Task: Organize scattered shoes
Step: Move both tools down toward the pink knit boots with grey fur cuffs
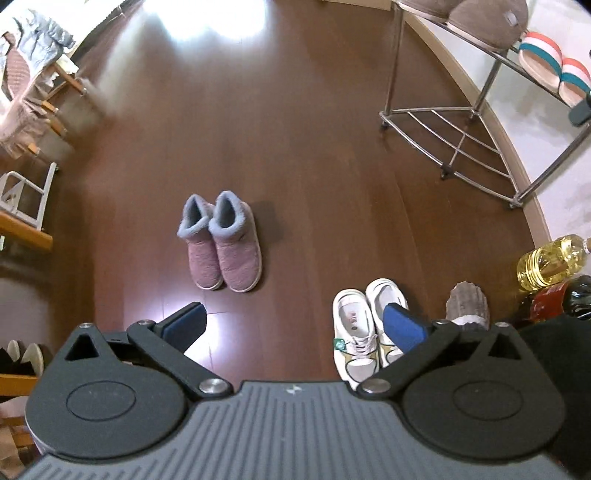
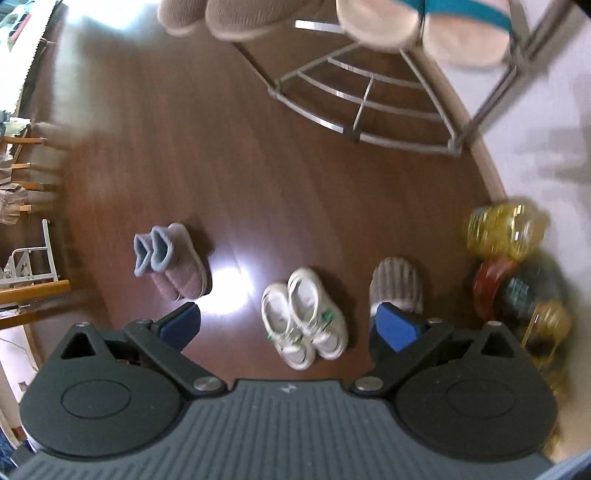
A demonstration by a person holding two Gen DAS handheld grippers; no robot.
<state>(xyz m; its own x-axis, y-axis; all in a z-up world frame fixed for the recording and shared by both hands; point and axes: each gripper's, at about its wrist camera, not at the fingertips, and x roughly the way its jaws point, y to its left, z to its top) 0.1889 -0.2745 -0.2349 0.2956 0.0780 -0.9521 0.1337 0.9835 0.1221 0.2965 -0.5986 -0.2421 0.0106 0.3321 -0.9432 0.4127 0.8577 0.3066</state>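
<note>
While three lots of footwear lie on the dark wooden floor [image 1: 314,147], the pair of pink fleece-lined boots [image 1: 221,243] stands side by side at the centre of the left wrist view, and at centre left of the right wrist view. Lower right of them sit the white sneakers [image 2: 304,317], touching each other, and just to their right lies a grey striped slipper [image 2: 397,284]. Judging by their look, the boots are soft and light and would squash under pressure; the folded blue collar seems the best place to pinch. The sneakers look stiffer, so the heel rim or tongue would probably give a firm hold, while the slipper is limp and likely needs taking by its upper.

Both tools are empty. The left gripper [image 1: 295,325] has its blue pads spread wide with nothing between them, and the right gripper [image 2: 291,326] stands just as wide, the sneakers seen on the floor below it.

Farther out, a metal shoe rack [image 1: 461,140] occupies the upper right, already bearing brown slippers [image 2: 214,18] and teal-banded sandals [image 1: 554,70]. Oil bottles [image 1: 550,262] crowd the right edge beside the wall
</note>
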